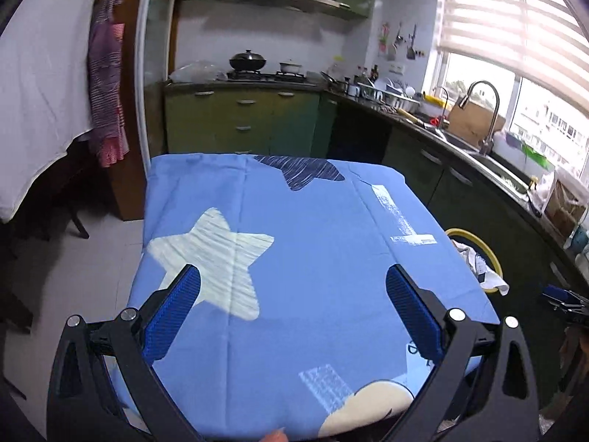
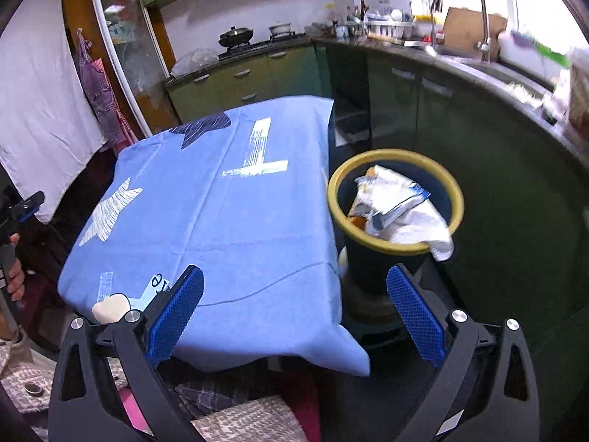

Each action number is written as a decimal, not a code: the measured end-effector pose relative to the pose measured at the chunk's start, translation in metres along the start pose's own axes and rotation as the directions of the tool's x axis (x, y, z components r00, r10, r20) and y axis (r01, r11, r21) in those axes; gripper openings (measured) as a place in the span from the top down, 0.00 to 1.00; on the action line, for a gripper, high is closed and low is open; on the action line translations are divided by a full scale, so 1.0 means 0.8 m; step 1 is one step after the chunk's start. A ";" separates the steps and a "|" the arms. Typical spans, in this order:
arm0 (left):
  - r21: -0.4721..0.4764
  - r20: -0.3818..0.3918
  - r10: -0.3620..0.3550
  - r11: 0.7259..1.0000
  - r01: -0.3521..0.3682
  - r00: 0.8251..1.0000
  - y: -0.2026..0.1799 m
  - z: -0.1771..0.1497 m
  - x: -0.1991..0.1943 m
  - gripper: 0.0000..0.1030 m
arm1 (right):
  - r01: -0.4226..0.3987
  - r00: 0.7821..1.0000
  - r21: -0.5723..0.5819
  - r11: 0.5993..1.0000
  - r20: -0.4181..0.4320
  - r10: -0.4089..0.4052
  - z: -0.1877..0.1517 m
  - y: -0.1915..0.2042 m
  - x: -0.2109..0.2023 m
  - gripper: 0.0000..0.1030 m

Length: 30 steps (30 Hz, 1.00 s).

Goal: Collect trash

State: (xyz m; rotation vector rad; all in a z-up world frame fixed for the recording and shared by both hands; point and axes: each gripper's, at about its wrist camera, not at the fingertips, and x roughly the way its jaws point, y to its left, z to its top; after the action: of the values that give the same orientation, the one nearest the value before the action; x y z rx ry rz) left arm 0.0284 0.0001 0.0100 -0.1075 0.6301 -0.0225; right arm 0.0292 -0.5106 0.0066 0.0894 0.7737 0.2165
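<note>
Left wrist view. Your left gripper (image 1: 292,300) stands spread wide, with nothing between its blue pads (image 1: 176,313); it hangs over the table (image 1: 302,221) under its blue star-print cloth. No loose trash shows on the cloth. At about three o'clock, just past the table's edge, you see a slice of the yellow-rimmed bin (image 1: 491,254) with white paper (image 1: 478,261) poking out. Risk: if you sweep low here, a finger can snag the cloth and drag it off the table, since it lies loose with folds.

Right wrist view. Your right gripper (image 2: 294,307) is likewise spread to its widest and holds nothing. The bin (image 2: 395,199) sits at about one o'clock, just beside the table's corner, on what looks like a stool or stand. The collected trash (image 2: 397,210), crumpled paper and wrappers, is heaped in it, and one white piece (image 2: 440,245) droops over the rim at the near right.

- Risk: that drooping piece may slip to the floor if you bump the bin.
- Risk: the bin looks perched; a knock from the right finger could tip it.
- Risk: the cloth corner (image 2: 349,353) hangs free near your left finger and could catch.
</note>
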 end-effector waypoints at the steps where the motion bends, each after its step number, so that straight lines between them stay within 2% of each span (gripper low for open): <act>1: -0.002 0.001 0.006 1.000 -0.006 1.000 0.000 -0.003 -0.005 0.07 | 0.009 1.000 -0.010 1.000 0.015 -0.009 0.000 0.004 -0.010 0.05; 9: 0.068 0.026 -0.015 0.998 0.013 1.000 -0.016 -0.020 -0.037 0.07 | 0.072 0.989 -0.063 0.995 0.136 -0.063 -0.004 0.040 -0.072 0.05; 30: 0.071 0.079 0.000 0.997 -0.006 0.997 -0.005 -0.037 -0.077 0.07 | 0.062 0.986 -0.111 0.992 0.160 -0.044 -0.011 0.070 -0.091 0.05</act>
State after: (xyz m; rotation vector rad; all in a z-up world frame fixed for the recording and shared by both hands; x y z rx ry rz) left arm -0.0391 -0.0032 0.0227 -0.0384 0.5499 -0.0374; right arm -0.0366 -0.4727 0.0592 -0.0238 0.6038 0.2005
